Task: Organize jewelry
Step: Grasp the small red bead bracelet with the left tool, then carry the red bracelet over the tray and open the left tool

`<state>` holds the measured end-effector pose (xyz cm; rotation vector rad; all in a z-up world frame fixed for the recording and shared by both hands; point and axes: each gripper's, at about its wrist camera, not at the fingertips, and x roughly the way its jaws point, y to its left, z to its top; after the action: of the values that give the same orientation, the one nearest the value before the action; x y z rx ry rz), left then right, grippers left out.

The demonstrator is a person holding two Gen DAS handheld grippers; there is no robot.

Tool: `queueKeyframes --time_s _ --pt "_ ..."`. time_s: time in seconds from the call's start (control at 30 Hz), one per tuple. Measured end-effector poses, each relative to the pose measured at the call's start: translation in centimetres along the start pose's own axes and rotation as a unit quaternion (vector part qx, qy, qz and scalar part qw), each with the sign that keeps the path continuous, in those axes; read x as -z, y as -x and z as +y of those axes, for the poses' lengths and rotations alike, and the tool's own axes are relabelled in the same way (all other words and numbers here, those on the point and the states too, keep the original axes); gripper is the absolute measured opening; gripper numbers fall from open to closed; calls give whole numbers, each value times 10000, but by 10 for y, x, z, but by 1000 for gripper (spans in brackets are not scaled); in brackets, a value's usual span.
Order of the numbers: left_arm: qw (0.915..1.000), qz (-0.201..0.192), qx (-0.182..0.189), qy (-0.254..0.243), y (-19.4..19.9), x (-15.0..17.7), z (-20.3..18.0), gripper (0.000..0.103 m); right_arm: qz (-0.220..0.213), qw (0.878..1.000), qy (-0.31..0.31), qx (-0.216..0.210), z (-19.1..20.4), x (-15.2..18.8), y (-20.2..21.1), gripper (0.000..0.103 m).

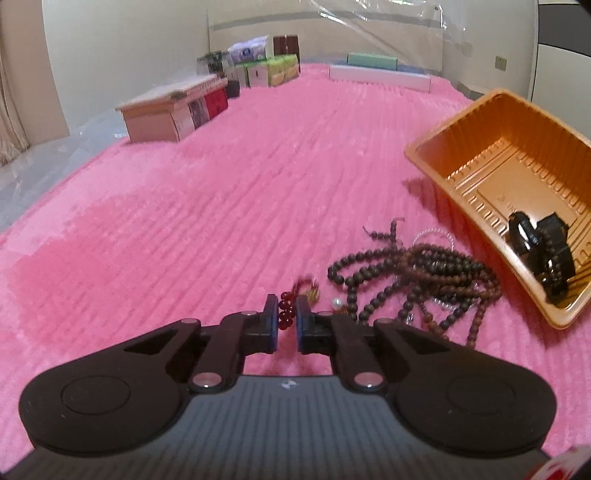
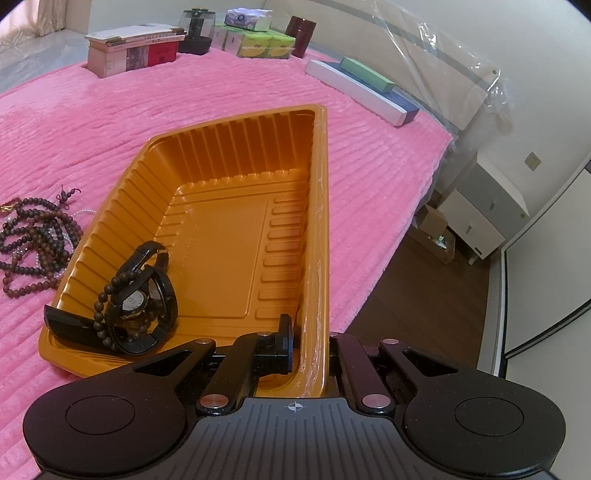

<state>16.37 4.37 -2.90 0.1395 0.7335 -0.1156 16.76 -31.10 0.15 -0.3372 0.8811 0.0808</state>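
Note:
A red bead bracelet (image 1: pixel 285 305) with a gold tassel lies on the pink blanket, and my left gripper (image 1: pixel 287 321) is shut on its beads. Just right of it are a pearl (image 1: pixel 337 303) and a tangled pile of brown bead strings (image 1: pixel 417 273) (image 2: pixel 33 236). The orange plastic tray (image 1: pixel 480 155) (image 2: pixel 236 229) sits tilted at the right. In its near corner lie a black watch (image 2: pixel 136 299) (image 1: pixel 543 251) and a dark bead bracelet. My right gripper (image 2: pixel 309 334) is shut on the tray's near side wall, with one finger inside and the other hidden outside.
Far across the pink blanket (image 1: pixel 221 203) stand a wooden box (image 1: pixel 173 107), green tissue packs (image 1: pixel 275 70), a dark jar (image 2: pixel 197 27) and a long white box (image 1: pixel 380 75). The bed's right edge (image 2: pixel 424 184) drops to a wooden floor with white drawers.

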Motion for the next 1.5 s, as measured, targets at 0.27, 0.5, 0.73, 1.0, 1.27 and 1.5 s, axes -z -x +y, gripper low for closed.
queueKeyframes --time_s 0.27,0.5,0.73,1.0,1.27,1.5 --pt "9995 -300 -62 -120 22 -22 3 7 -8 10000 -9 1 0 -1 0 5" --pt "9990 -435 17 -135 32 -30 -2 5 -15 10000 -11 -2 -1 -1 0 5" --pt "9987 -447 145 -174 32 -36 -12 5 -22 10000 -10 -8 0 -3 1 5" --pt "9980 -492 291 -255 30 -43 -23 5 -33 10000 -12 -7 1 -3 2 5" --pt "9967 -571 453 -352 30 -54 -35 5 -32 10000 -20 -14 0 -2 3 5" --pt "9943 -644 676 -513 30 -67 -54 5 -32 10000 -20 -16 0 -2 3 4"
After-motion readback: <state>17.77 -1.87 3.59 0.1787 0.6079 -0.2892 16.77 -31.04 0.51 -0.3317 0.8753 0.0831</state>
